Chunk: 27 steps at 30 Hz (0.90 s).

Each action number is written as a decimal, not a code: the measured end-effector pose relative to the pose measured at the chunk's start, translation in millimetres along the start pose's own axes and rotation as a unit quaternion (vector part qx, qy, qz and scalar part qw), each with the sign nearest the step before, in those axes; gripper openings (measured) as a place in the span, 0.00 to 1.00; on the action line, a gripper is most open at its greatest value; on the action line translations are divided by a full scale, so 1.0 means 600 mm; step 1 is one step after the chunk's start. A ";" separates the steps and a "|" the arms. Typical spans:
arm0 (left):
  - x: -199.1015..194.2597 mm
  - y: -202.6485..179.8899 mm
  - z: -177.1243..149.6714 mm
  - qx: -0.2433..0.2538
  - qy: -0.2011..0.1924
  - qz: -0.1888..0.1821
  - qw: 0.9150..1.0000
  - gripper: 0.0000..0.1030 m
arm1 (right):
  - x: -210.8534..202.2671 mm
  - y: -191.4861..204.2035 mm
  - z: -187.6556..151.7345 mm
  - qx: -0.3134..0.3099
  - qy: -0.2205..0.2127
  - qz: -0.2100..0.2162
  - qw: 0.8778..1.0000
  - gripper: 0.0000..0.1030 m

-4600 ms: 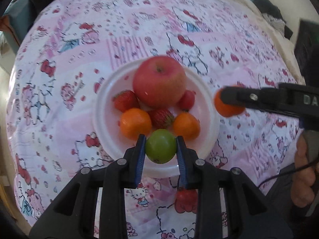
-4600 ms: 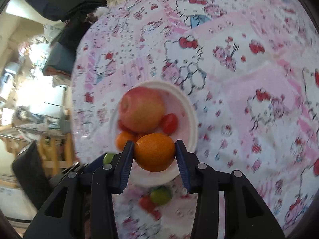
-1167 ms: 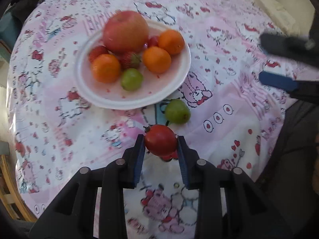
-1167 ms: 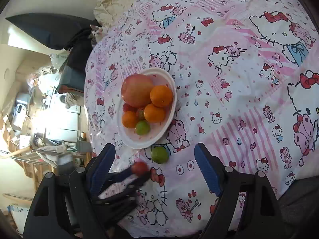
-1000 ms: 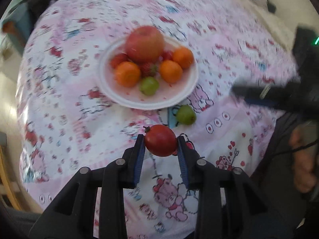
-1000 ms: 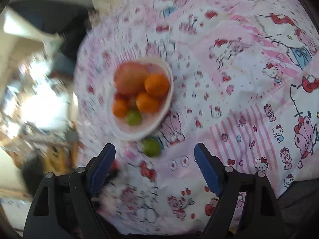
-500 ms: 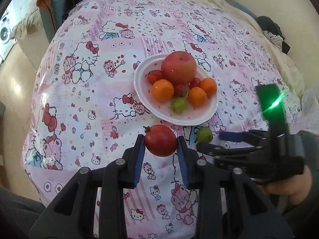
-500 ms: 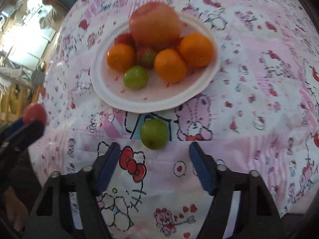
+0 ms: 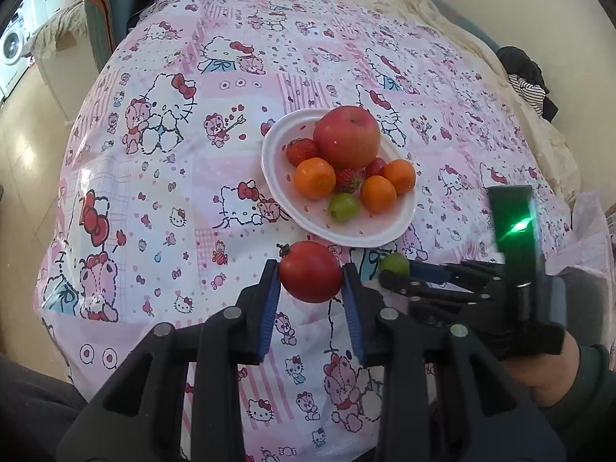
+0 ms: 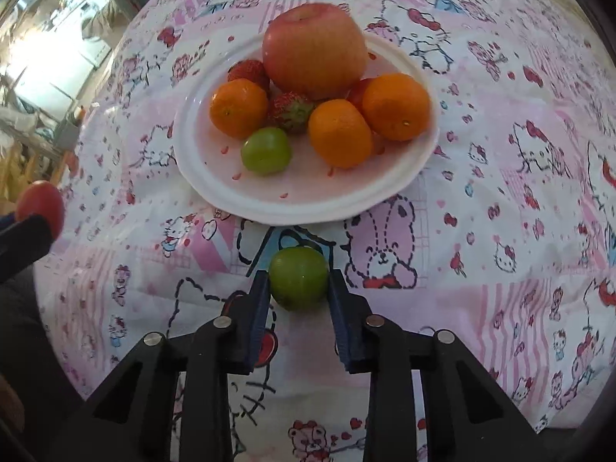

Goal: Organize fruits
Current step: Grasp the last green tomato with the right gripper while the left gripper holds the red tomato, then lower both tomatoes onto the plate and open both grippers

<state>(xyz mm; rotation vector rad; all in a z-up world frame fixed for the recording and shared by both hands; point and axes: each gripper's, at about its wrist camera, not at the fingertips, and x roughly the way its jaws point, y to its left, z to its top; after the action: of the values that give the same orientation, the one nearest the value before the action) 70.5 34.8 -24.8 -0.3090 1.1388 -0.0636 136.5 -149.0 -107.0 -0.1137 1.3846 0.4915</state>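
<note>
A white plate (image 9: 277, 192) (image 10: 308, 208) on the pink cartoon tablecloth holds a big red apple (image 9: 346, 136) (image 10: 313, 50), three oranges, strawberries and a green fruit (image 10: 265, 151). My left gripper (image 9: 310, 281) is shut on a red tomato (image 9: 310, 277), held above the cloth in front of the plate; it also shows in the right wrist view (image 10: 40, 204). My right gripper (image 10: 297, 288) has closed its pads on a second green fruit (image 10: 298, 278) (image 9: 394, 263) that lies on the cloth just in front of the plate.
The tablecloth (image 9: 173, 154) drapes over the table's round edge. A heap of cream fabric and dark clothes (image 9: 527, 81) lies beyond the table at the back right. A chair back (image 9: 100, 15) stands at the far left.
My right gripper has moved in to the green fruit on the cloth and closed around it. My left gripper has kept the tomato, holding about the same place.
</note>
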 end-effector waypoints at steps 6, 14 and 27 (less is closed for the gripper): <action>0.007 -0.001 0.000 -0.001 0.006 0.002 1.000 0.27 | -0.062 -0.030 0.000 0.041 -0.037 0.065 0.996 0.31; 0.022 -0.006 0.041 -0.006 0.023 -0.008 1.000 0.27 | -0.126 -0.035 0.045 0.036 -0.090 0.098 0.991 0.31; 0.139 -0.064 0.155 0.115 0.036 0.033 0.992 0.27 | -0.074 -0.061 0.163 0.018 -0.077 0.075 0.994 0.31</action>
<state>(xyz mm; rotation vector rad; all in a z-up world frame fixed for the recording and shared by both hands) 193.5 0.7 -52.5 -0.0629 1.1999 -0.1473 235.4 -158.5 -52.7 0.0569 1.2556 0.5888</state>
